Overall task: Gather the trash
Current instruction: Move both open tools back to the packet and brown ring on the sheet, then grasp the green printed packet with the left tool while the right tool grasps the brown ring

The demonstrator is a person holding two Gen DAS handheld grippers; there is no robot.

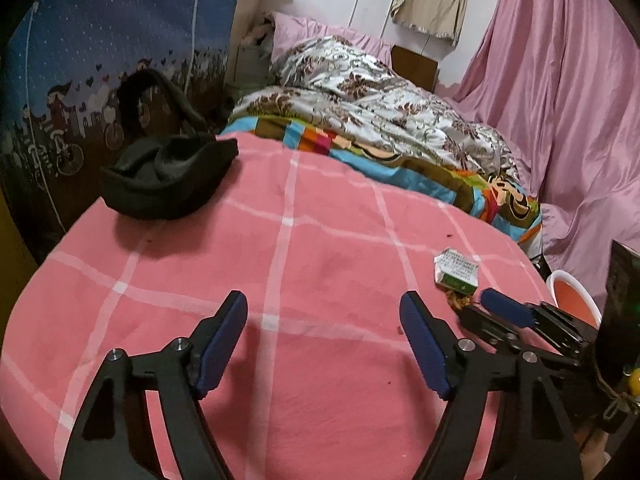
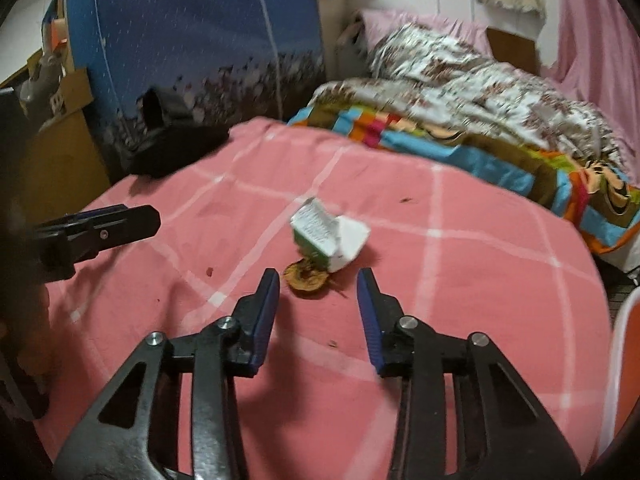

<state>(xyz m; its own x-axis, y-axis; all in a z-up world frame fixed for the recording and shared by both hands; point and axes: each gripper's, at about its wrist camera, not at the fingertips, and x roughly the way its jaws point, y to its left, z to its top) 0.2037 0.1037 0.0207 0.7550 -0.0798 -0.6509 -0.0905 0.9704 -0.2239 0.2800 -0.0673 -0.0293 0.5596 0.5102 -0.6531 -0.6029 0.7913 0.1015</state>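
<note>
A torn green-and-white carton [image 2: 326, 238] lies on the pink checked bedsheet [image 2: 400, 320], with a brown dried peel [image 2: 306, 276] just in front of it. My right gripper [image 2: 318, 280] is open, its blue-padded fingers either side of the peel and a little short of it. In the left wrist view the same carton [image 1: 458, 272] and peel [image 1: 456, 300] lie far right, with the right gripper [image 1: 486, 306] beside them. My left gripper [image 1: 324, 304] is open over bare sheet [image 1: 320, 240], well left of the trash. It also shows as a black finger [image 2: 116, 226] at left.
A black bag [image 1: 168, 172] sits at the bed's far left corner against a blue patterned panel [image 1: 120, 40]. Crumpled floral and colourful quilts [image 1: 380, 120] lie across the far half. An orange bin with a white rim [image 1: 576, 300] stands off the bed's right edge. Pink drapery [image 1: 560, 100] hangs right.
</note>
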